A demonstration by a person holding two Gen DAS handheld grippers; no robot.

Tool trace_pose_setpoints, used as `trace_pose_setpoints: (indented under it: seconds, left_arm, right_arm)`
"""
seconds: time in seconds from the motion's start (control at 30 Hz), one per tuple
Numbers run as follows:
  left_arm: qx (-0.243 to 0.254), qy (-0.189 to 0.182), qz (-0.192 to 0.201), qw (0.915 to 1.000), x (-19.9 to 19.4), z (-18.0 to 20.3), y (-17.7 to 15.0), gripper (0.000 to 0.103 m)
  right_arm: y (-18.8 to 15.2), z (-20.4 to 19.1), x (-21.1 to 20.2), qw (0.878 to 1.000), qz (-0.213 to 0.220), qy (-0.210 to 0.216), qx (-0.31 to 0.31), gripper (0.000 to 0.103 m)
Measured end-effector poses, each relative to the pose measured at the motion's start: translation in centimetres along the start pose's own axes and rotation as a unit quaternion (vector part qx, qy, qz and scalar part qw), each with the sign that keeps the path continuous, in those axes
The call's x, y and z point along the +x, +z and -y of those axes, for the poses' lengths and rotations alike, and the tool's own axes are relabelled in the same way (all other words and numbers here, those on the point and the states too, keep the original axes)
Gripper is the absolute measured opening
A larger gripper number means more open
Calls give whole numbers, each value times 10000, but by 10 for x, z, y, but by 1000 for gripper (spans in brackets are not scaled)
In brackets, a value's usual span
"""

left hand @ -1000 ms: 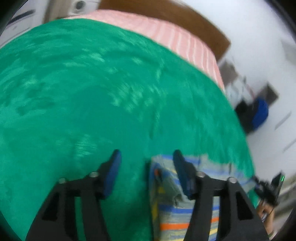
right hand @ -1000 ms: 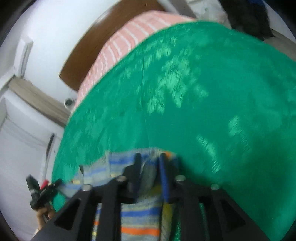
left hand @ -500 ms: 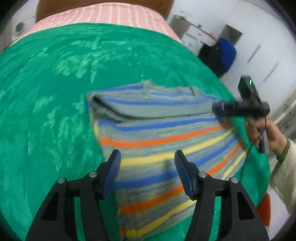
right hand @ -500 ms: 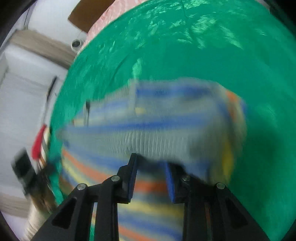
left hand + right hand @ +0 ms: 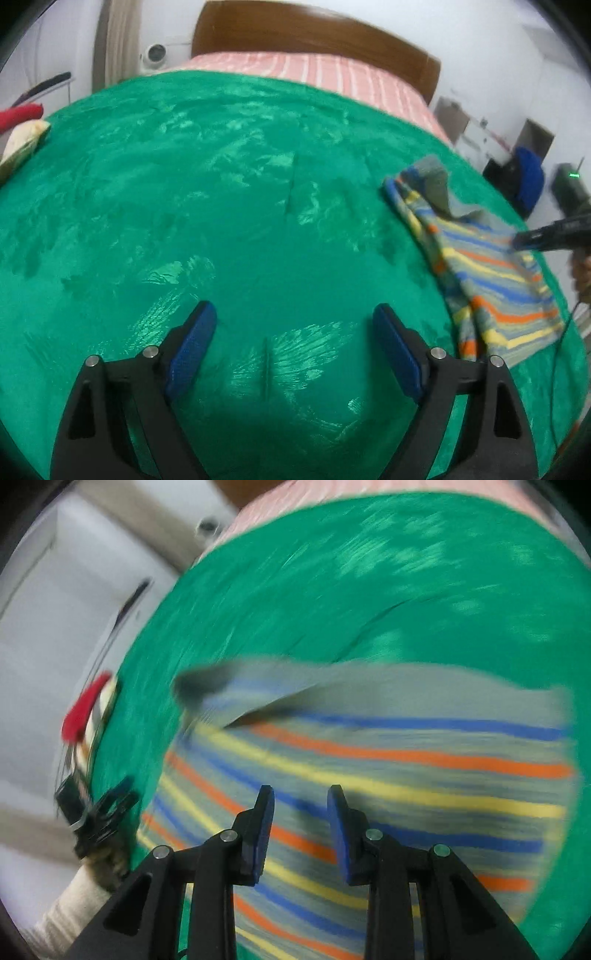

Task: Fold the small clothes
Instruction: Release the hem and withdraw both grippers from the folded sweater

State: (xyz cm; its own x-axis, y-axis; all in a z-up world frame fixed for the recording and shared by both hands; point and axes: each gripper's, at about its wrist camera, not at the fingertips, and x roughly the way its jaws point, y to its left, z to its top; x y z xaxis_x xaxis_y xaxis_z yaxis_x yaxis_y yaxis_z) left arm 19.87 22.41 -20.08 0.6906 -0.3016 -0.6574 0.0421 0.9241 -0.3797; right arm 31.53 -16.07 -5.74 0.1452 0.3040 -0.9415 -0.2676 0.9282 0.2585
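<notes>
At the far left edge of the bed, in the left wrist view, a red cloth (image 5: 22,112) and a cream cloth (image 5: 22,142) lie by the edge of the green blanket (image 5: 229,206). The blanket covers most of the bed; beyond it a pink striped sheet (image 5: 332,72) runs up to a brown headboard (image 5: 314,37).

The left tool (image 5: 293,332) hangs over bare blanket with its jaws opening wide; nothing is between its blue pads (image 5: 192,343).

To the right, well apart from the left tool, the striped top (image 5: 491,273) lies on the blanket near the bed's right edge. It is grey with blue, orange and yellow stripes, and a grey flap near its far end is turned over onto it. The right tool (image 5: 521,240) shows at the top's right side, dark and blurred, its tip over or at the fabric; contact cannot be told from here.

In the right wrist view, the left tool (image 5: 118,797) and a cream sleeve (image 5: 70,904) appear at the left, blurred, beside the blanket's edge. The right tool (image 5: 301,805) points down over the striped top (image 5: 406,775), which fills the view below it. Its jaws stand a narrow way apart, opening slightly, with no fabric pinched between the pads (image 5: 264,827); the top lies beneath them.
</notes>
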Motion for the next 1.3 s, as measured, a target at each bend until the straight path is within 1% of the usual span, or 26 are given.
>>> trace_pose_setpoints:
  seconds: [0.07,0.13,0.17,0.2,0.23,0.27,0.3,0.37,0.4,0.5,0.53,0.6,0.63,0.7,0.73,0.8,0.83,0.9,0.93,1.0,1.03,1.1,1.13,1.2,1.23,1.3]
  left_arm:
    - [-114,-54,50,9999,-1,-3,-2,88]
    - [-103,-69,60,9999,2,-3,-5,89]
    - [-74,-35,40,10000,5,0,-4,90]
    - [-20,19,18,10000,10,4,-1,91]
    - [64,77,5,9999,10,9,-1,92]
    - [142,143,1,9998,11,13,-1,93]
    - [181,182,4,9997,8,16,-3,93]
    - [250,247,12,9994,8,18,-4,94]
    - [253,253,20,9994,7,18,-4,94]
    - [246,253,34,9994,7,18,-4,94]
    - [251,263,35,9993,8,19,-4,94]
    - [261,292,27,9992,8,20,-4,94]
    - [269,308,27,9992,9,20,-3,94]
    - [278,336,28,9990,11,20,-3,94]
    - [285,349,27,9990,11,21,-3,94]
    - [293,366,23,9989,11,21,-3,94]
    - [294,371,19,9989,12,21,-3,94]
    - [302,384,16,9988,12,21,-3,94]
    - [311,400,14,9987,12,22,-3,94]
    - [327,430,10,9985,13,22,-3,94]
    - [339,447,8,9984,13,23,-3,94]
    - [362,479,2,9982,14,23,-3,94]
    - [371,492,-1,9981,14,23,-3,94]
    - [396,529,-10,9978,15,24,-3,94]
    - [410,548,-15,9977,16,24,-3,94]
    - [428,574,-23,9974,17,25,-3,94]
  right_arm:
    - [16,-20,30,9998,-137,-24,-148,31]
    - [35,-33,62,9999,-92,-53,-107,31]
    - [49,-39,76,9999,36,-124,-72,31]
    - [63,-46,87,9993,298,-228,-31,31]
    - [68,-50,92,9985,463,-276,-15,31]
    - [75,-64,98,9963,778,-376,18,31]
    - [80,-67,95,9939,1032,-393,72,31]
    - [77,-83,84,9890,1462,-156,162,31]
    - [74,-90,78,9887,1496,-49,112,32]
    - [50,-123,68,9926,1096,57,-521,38]
    - [38,-132,65,9927,963,93,-723,42]
    - [2,-150,62,9899,696,141,-1225,45]
    - [-22,-160,64,9870,533,118,-1512,45]
    - [-56,-171,72,9810,280,73,-1919,45]
    - [-74,-180,77,9762,169,27,-2160,45]
    - [-118,-203,83,9616,-1,75,-2743,45]
    - [-129,-209,85,9568,-15,131,-2906,45]
    - [-153,-220,69,9491,209,196,-3135,45]
    - [-156,-219,61,9491,335,177,-3126,45]
    - [-156,-202,30,9568,802,-5,-2796,45]
    - [-154,-194,20,9594,947,-122,-2655,46]
    - [-148,-160,-9,9649,1341,-517,-2197,54]
    - [-149,-147,-18,9661,1435,-672,-2040,55]
    - [-150,-109,-33,9663,1585,-1156,-1664,55]
    - [-157,-85,-39,9665,1595,-1399,-1443,55]
    - [-173,-49,-40,9668,1515,-1724,-1121,55]
